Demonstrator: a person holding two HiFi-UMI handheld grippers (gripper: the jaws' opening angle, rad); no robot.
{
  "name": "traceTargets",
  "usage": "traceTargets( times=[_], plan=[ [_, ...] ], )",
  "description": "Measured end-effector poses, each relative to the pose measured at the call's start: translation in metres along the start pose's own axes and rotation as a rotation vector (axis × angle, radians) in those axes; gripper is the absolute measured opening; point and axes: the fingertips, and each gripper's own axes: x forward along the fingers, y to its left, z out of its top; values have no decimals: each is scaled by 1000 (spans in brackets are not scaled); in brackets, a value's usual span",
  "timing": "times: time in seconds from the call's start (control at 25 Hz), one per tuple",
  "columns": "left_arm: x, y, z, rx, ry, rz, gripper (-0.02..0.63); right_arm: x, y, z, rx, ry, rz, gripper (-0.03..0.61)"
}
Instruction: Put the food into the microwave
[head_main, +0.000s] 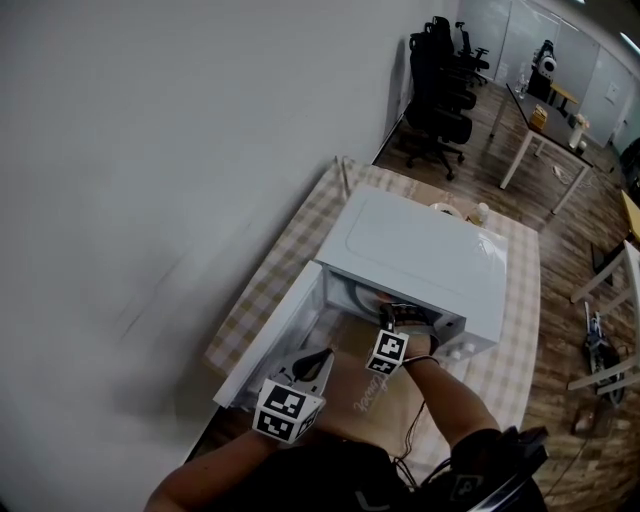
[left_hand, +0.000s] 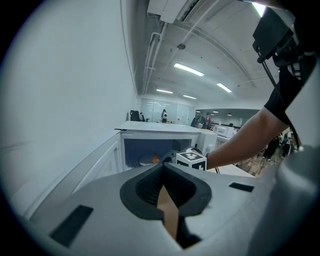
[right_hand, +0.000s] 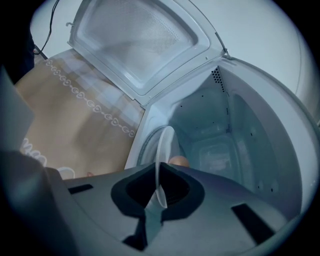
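Your right gripper (right_hand: 159, 167) has its jaws nipped almost fully together on the rim of the plate (right_hand: 164, 145). The plate carries the food (right_hand: 179, 161) and sits within the microwave (right_hand: 240, 125) cavity; whether it rests on the floor cannot be told. Your left gripper (left_hand: 162, 169) is closed and empty, outside by the open door (right_hand: 140, 45). Outstanding, in my judgement: seat the plate, release, withdraw, close the door.

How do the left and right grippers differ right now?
Right gripper reaches into the microwave; left gripper sits outside by the open door. Right grips the plate rim; left holds nothing. Both have jaws closed.
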Motion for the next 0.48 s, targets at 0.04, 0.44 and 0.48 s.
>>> traceTargets(
  times=[0.04,0.44,0.48],
  plan=[
    [0,1,0,0,4,6,8,1,0,1,-4,1,7,21],
    [-3,2,-4,-7,14,27,8,11,4,0,-32,33,57,37],
    [-3,1,-4,-8,14,27,8,12,7,0,-28,37,68,44]
  ],
)
